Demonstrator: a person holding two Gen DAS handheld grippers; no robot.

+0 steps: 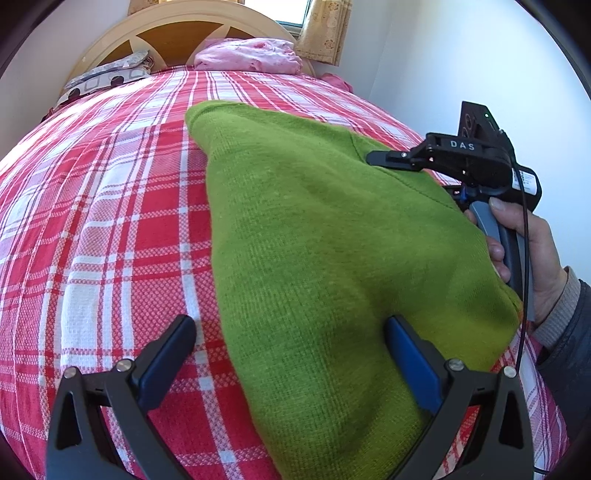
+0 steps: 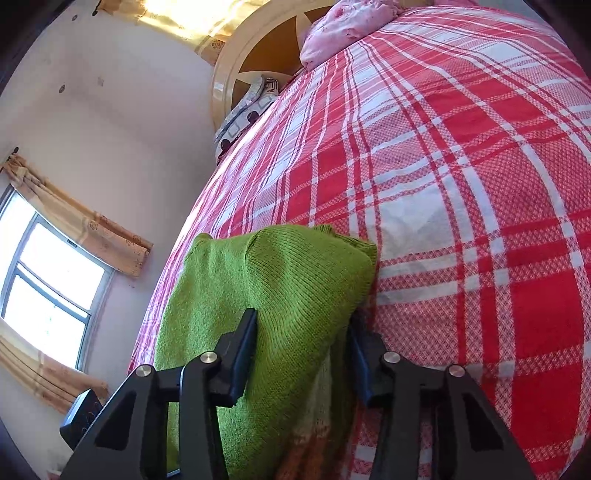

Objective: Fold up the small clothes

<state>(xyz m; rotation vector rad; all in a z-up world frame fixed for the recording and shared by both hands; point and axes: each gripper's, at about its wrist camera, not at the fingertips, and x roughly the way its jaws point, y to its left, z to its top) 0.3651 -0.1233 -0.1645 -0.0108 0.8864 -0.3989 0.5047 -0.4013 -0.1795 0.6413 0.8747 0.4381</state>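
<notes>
A green knitted garment (image 1: 314,236) lies part-folded on a bed covered in a red-and-white checked spread (image 1: 110,206), directly ahead of both hand-held tools. The left gripper (image 1: 291,354) hovers with its jaws wide; the near end of the knit runs between its fingers, the right-hand pad against the cloth and the left-hand one over bare spread. The right gripper (image 2: 301,354), held in a hand (image 1: 524,251), has a bunched fold of the garment between its half-closed jaws at the garment's far side edge; whether the pads actually pinch it cannot be told. The knit looks soft, limp and light, likely to sag and stretch rather than hold a crease, but its texture should resist slipping. Corners and doubled edges look the surest holds, taken through all layers. A pink bundle (image 1: 247,55) sits well beyond, by the headboard (image 1: 173,33).
</notes>
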